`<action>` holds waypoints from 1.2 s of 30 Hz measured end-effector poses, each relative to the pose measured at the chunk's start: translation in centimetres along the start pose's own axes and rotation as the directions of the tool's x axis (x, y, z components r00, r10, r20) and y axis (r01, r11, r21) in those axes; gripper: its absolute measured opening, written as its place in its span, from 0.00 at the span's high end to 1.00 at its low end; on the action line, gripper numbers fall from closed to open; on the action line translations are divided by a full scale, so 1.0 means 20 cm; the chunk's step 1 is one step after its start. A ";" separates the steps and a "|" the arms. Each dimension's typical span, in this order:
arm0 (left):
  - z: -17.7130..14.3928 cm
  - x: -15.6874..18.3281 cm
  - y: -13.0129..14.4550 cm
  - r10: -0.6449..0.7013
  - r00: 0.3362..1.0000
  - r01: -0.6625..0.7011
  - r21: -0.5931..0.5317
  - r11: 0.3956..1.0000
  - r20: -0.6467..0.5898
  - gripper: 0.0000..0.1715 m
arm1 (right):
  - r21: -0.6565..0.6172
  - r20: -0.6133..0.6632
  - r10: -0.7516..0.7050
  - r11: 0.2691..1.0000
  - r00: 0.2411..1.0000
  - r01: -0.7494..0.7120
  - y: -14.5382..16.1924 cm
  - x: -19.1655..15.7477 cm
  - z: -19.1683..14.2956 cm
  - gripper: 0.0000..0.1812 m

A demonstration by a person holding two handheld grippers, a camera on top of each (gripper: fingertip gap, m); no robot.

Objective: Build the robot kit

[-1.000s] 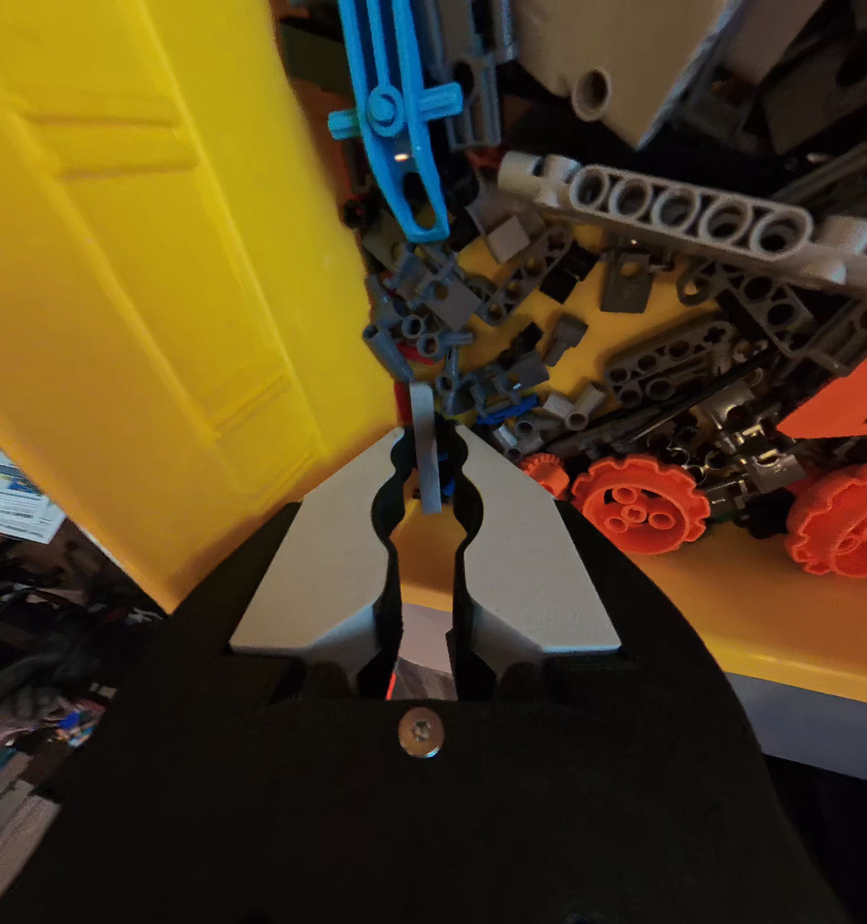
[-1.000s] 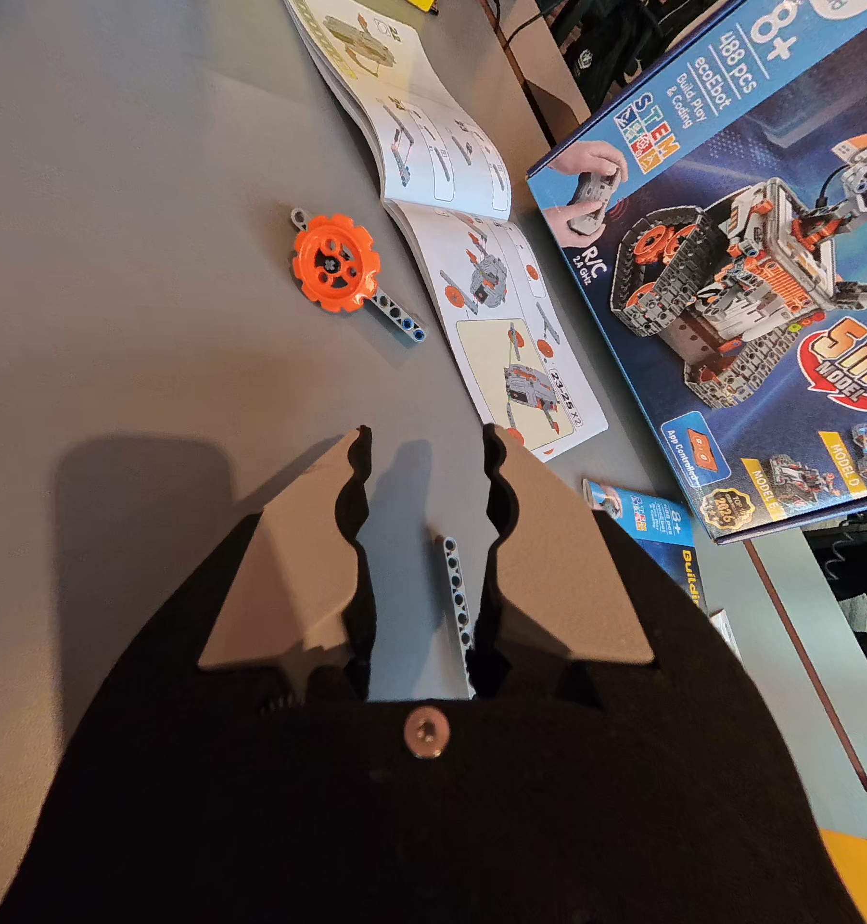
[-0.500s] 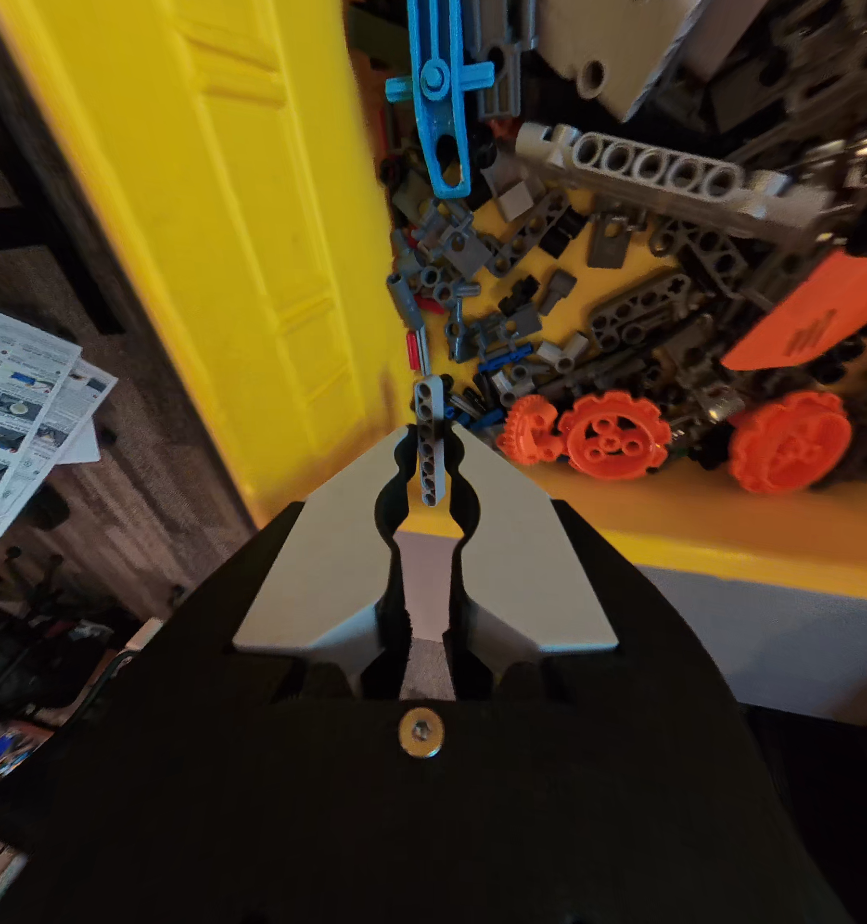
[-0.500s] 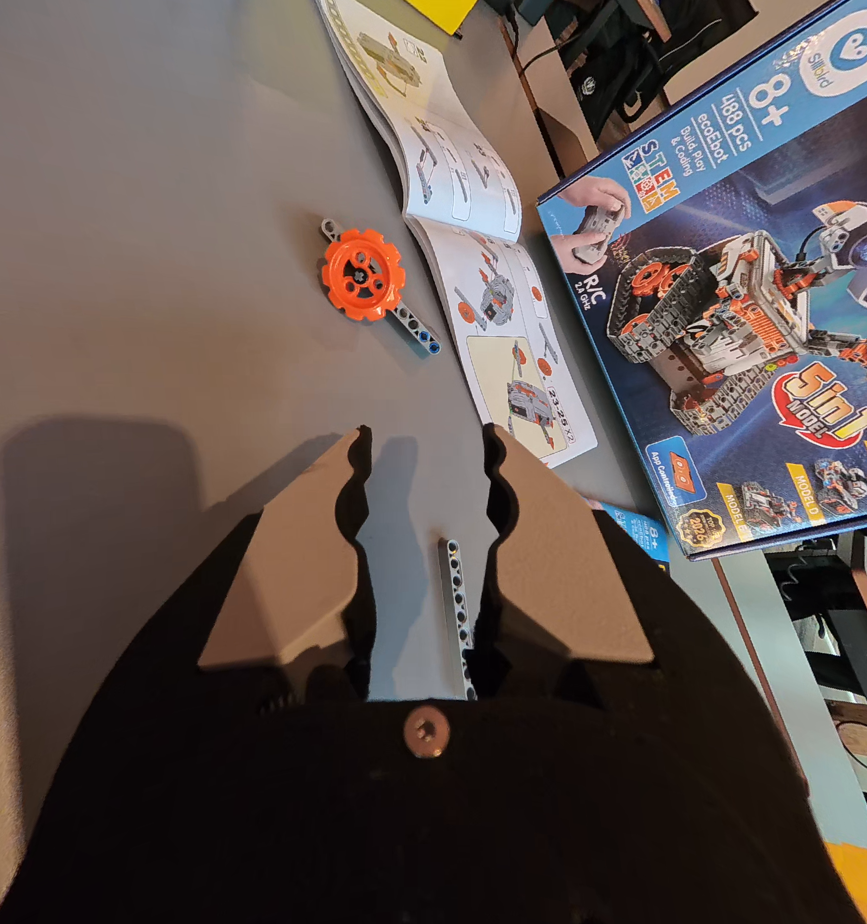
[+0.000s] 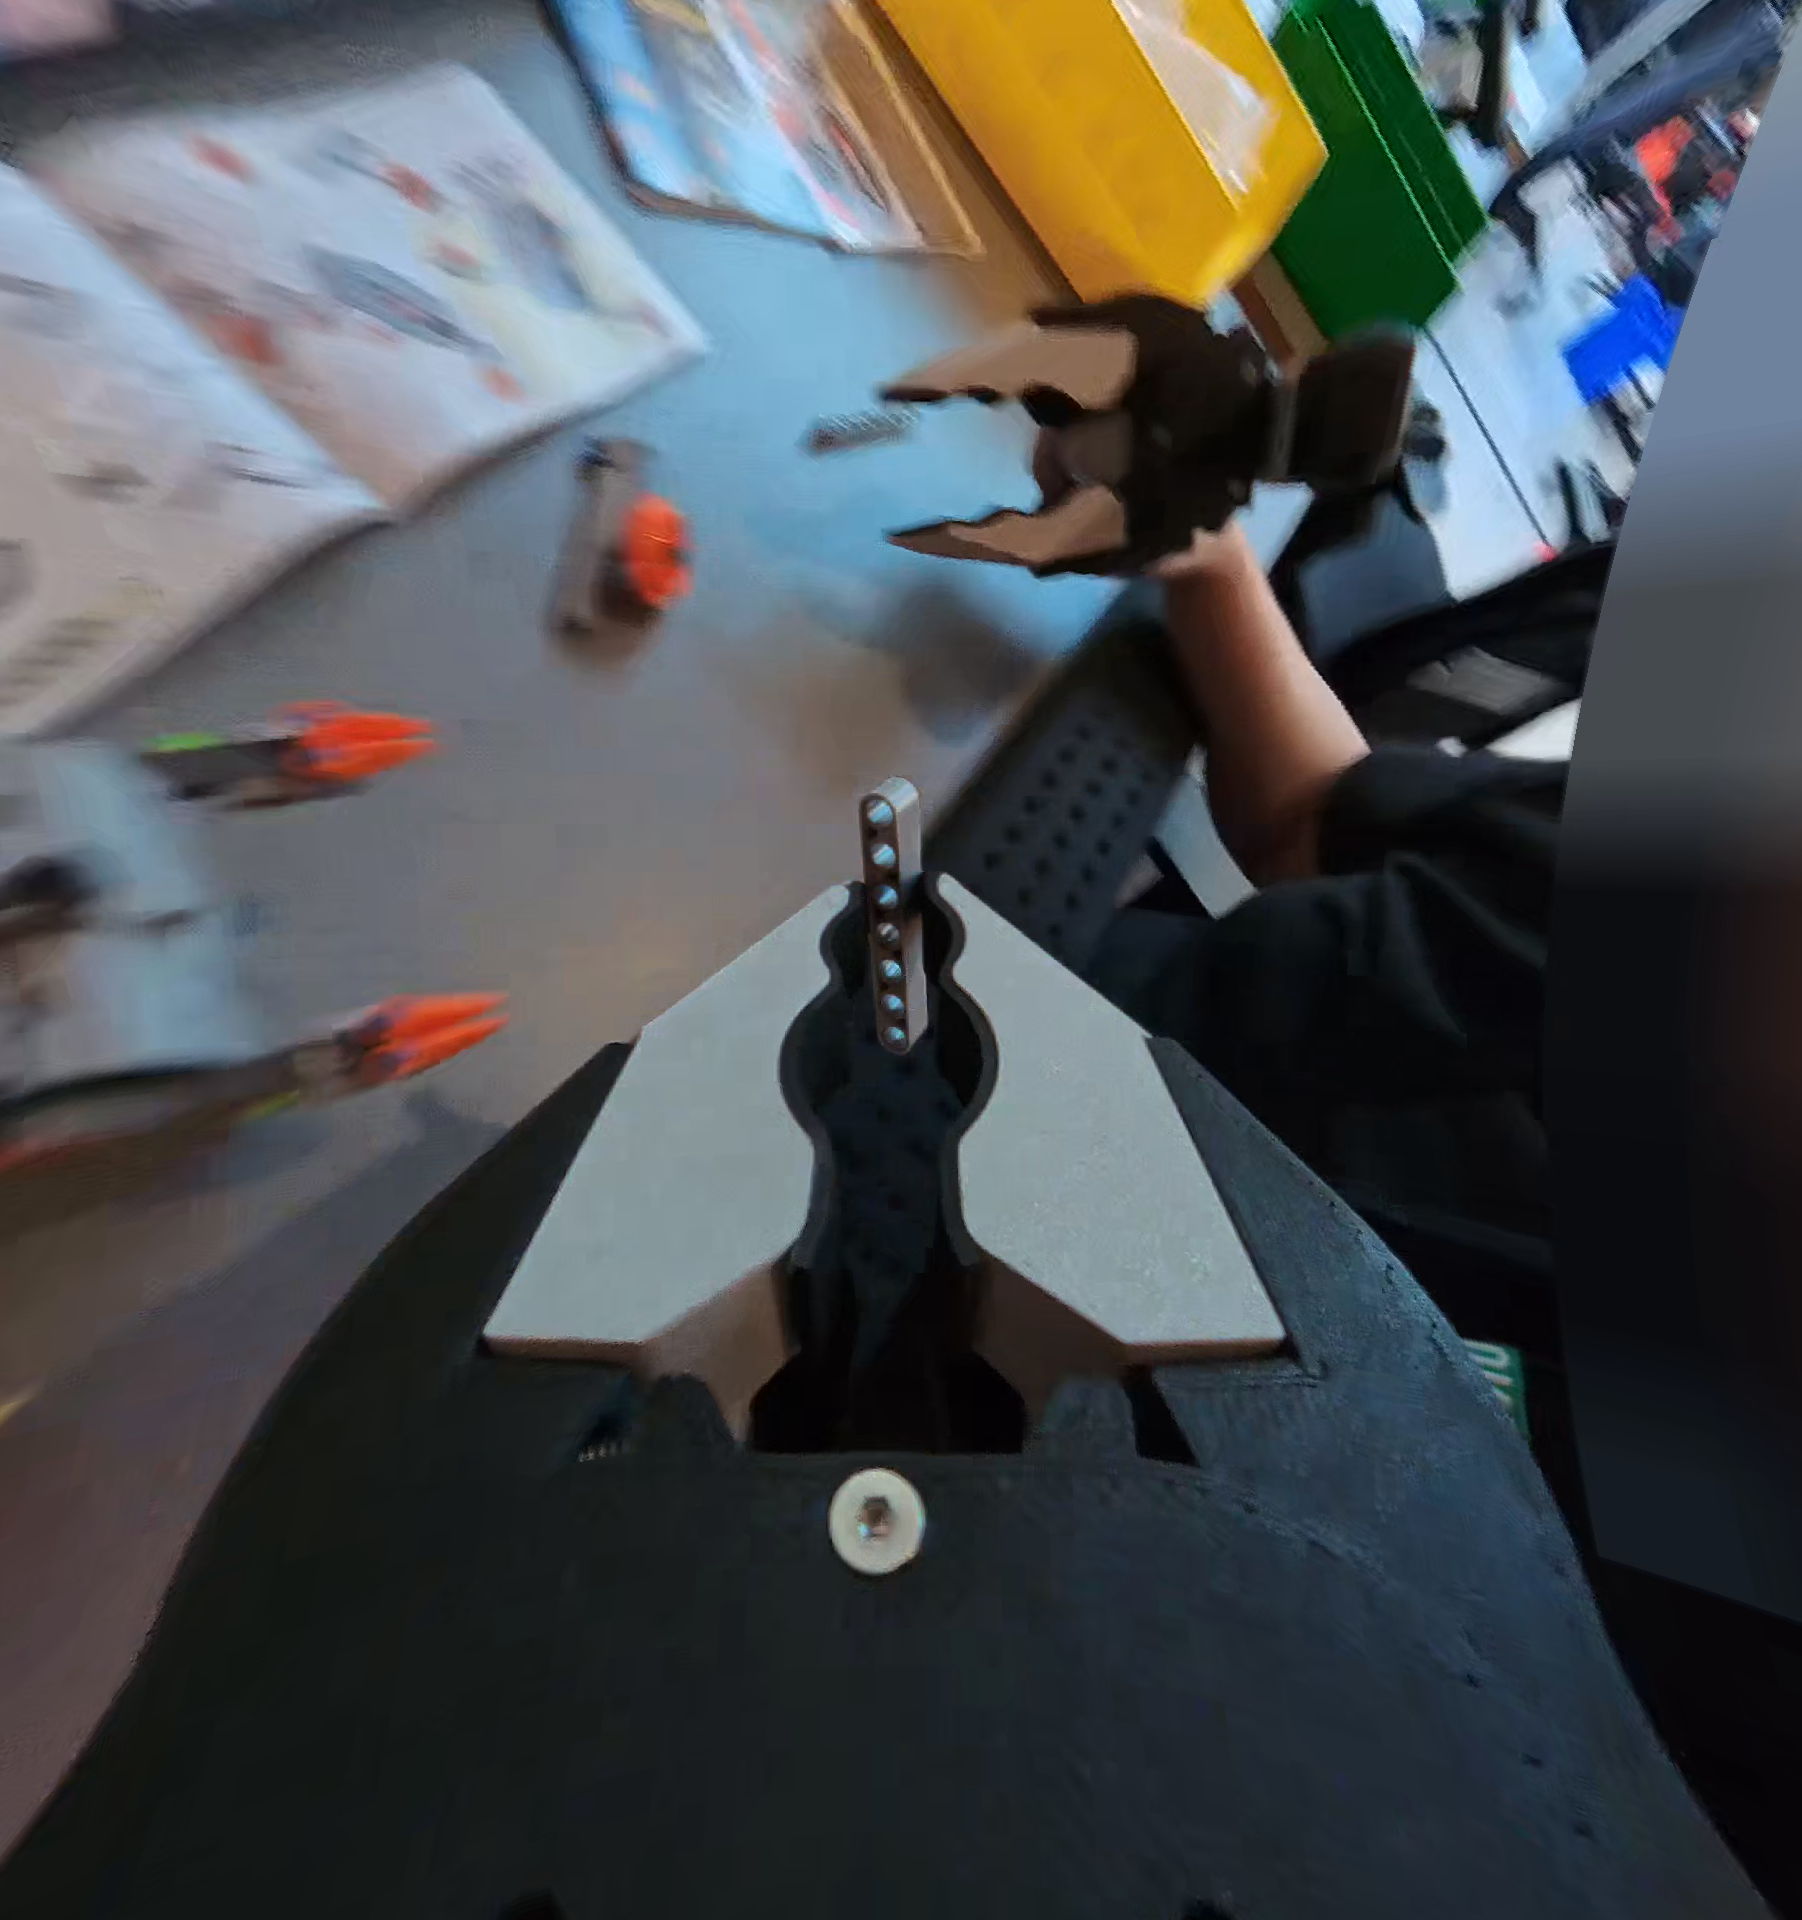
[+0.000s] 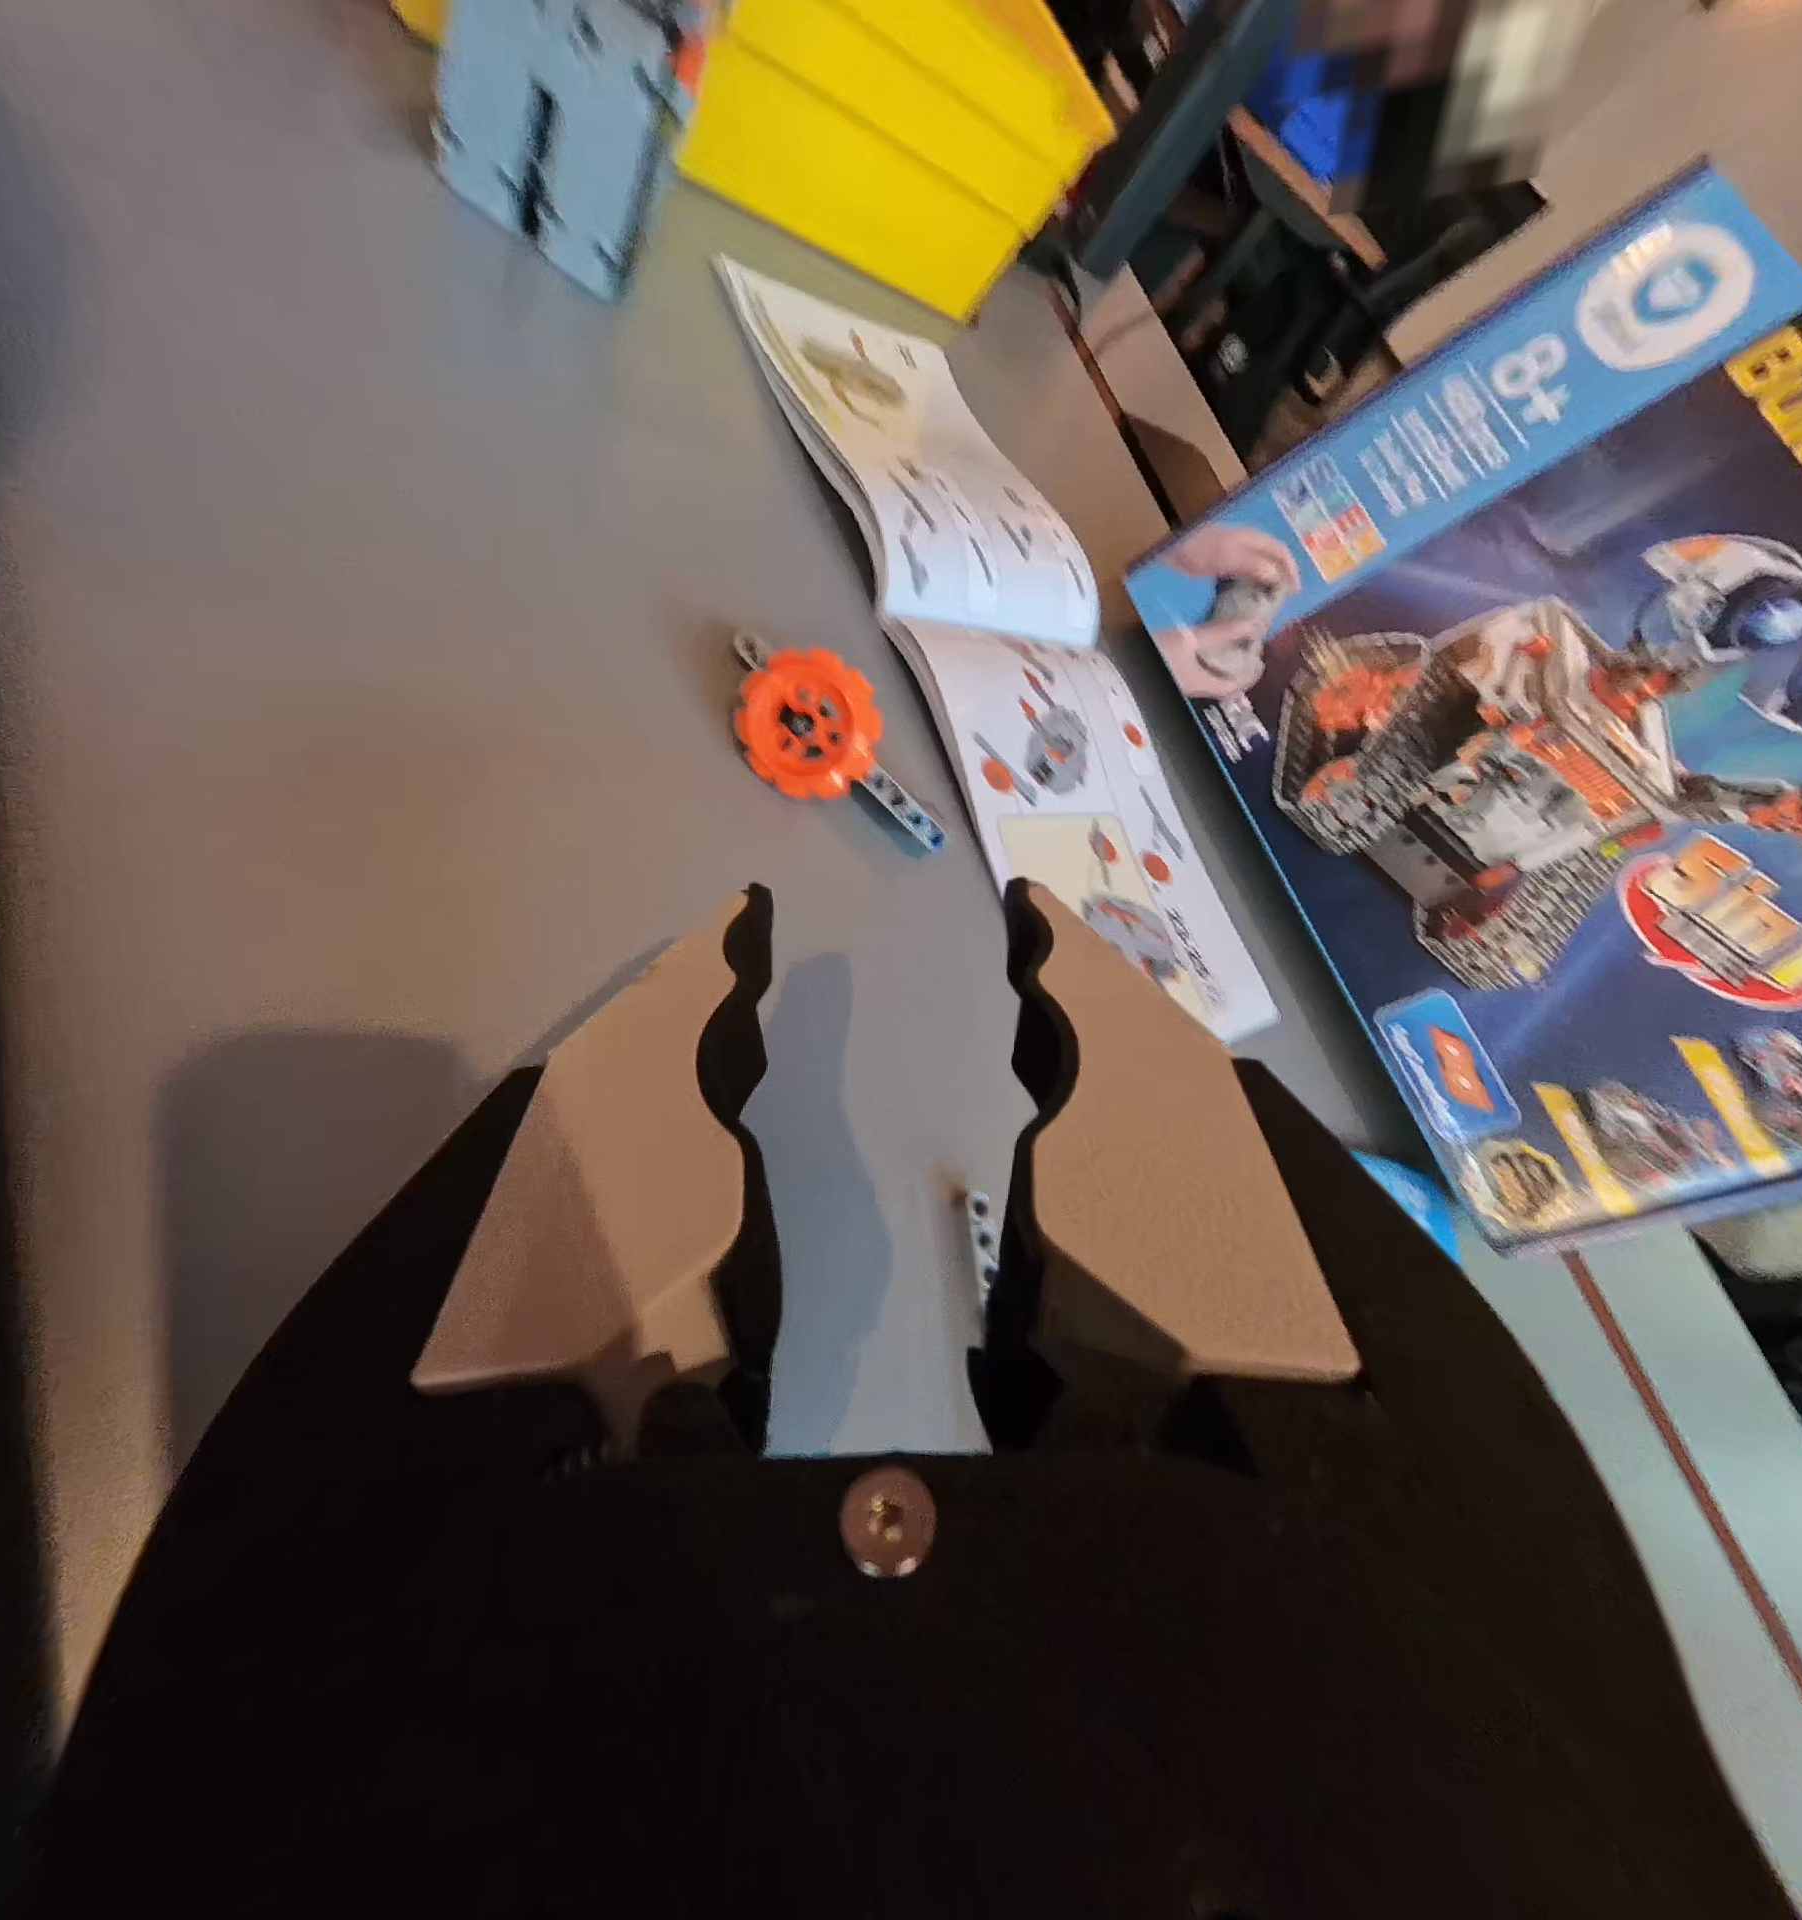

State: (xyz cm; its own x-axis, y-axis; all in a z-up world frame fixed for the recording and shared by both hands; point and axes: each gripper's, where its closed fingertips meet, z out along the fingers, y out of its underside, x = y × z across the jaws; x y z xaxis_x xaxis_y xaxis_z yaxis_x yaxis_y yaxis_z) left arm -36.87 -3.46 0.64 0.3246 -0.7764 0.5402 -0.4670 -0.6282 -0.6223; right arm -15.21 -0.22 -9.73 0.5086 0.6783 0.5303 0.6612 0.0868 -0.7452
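My left gripper (image 5: 892, 894) is shut on a short grey beam with holes (image 5: 895, 914), which stands upright between the tips above the grey table (image 5: 616, 831). My right gripper (image 6: 889, 899) is open and empty, low over the table (image 6: 357, 623); it also shows in the left wrist view (image 5: 902, 468), held by a person's hand. A second grey holed beam (image 6: 983, 1236) lies on the table beside its right finger, and shows in the left wrist view (image 5: 861, 428). An orange gear on a grey beam (image 6: 809, 738) lies ahead of the right gripper and shows in the left wrist view (image 5: 632, 556).
An open instruction booklet (image 6: 1032, 665) and a blue toy box (image 6: 1551, 727) lie to the right. Yellow bins (image 6: 876, 135) stand at the back, with a green bin (image 5: 1385, 187) beside one. A blurred grey and orange built model (image 5: 149, 935) stands at the left. The left gripper's tips are roughly 25 cm from the right gripper's.
My left gripper has lifted the grey beam out of the yellow parts bin and swung over the table. The right gripper has pulled back a little and stays open.
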 end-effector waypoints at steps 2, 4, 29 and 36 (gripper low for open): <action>0.26 0.15 0.08 0.000 0.990 -0.017 -0.115 0.993 -0.143 0.95 | 0.099 0.080 0.013 0.995 0.997 -0.021 -0.10 -0.07 -0.04 0.76; 0.48 0.23 0.13 -0.051 0.966 -0.005 -0.219 0.976 -0.254 0.95 | 0.176 0.124 -0.007 0.984 0.992 -0.015 -0.18 -0.13 -0.08 0.76; 0.88 0.12 0.18 -0.321 0.887 0.125 -0.494 0.860 -0.333 0.94 | 0.229 0.068 -0.545 0.824 0.836 0.519 -0.32 -0.47 0.01 0.95; 0.75 0.06 0.01 -0.168 0.957 0.106 -0.253 0.962 -0.236 0.80 | 0.160 0.268 -0.295 0.952 0.917 0.260 -0.24 -0.45 0.04 0.95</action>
State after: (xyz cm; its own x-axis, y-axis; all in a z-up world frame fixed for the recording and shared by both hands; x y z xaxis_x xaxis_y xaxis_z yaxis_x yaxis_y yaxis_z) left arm -24.18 -5.31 -7.35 0.1947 -0.6256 0.7555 -0.6225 -0.6740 -0.3977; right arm -23.33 -6.25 -11.32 0.1239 0.7919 0.5980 0.6739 0.3752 -0.6365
